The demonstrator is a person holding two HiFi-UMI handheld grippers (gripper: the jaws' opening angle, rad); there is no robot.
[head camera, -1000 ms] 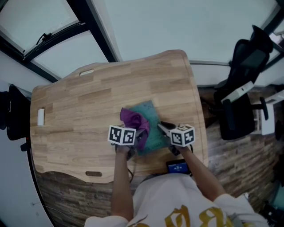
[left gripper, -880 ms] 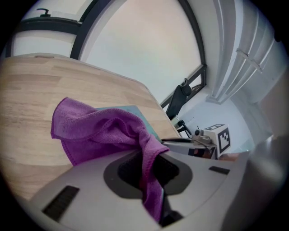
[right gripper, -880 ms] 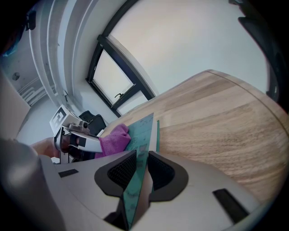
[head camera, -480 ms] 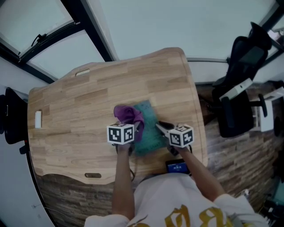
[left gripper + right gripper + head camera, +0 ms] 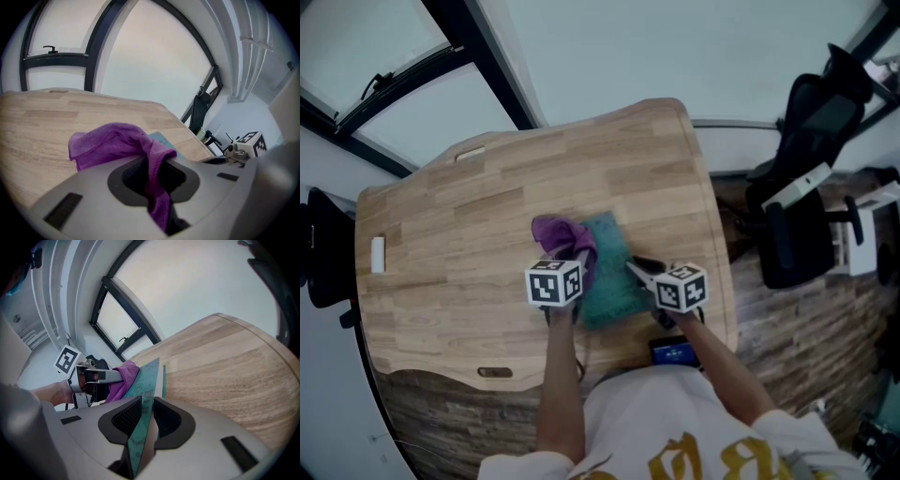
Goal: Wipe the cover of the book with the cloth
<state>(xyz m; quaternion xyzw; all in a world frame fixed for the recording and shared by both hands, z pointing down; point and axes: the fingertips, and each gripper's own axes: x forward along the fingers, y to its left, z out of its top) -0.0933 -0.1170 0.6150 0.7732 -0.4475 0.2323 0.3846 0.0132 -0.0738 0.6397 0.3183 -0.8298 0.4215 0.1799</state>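
Note:
A teal book (image 5: 611,272) lies on the wooden table (image 5: 469,244) near its front right. My left gripper (image 5: 579,274) is shut on a purple cloth (image 5: 564,240), which rests bunched on the book's left part and spills onto the wood. In the left gripper view the purple cloth (image 5: 123,146) hangs from between the jaws. My right gripper (image 5: 636,270) is shut on the book's right edge; in the right gripper view the teal cover (image 5: 144,399) stands lifted between the jaws, with the cloth (image 5: 123,378) beyond it.
A small white block (image 5: 377,254) lies at the table's far left. A black office chair (image 5: 811,169) stands right of the table. A dark phone-like device (image 5: 674,352) sits at the front edge by the person's body. Windows run behind the table.
The cloth has slid up and to the left across the book's cover with my left gripper. The right gripper has kept its hold on the book's edge.

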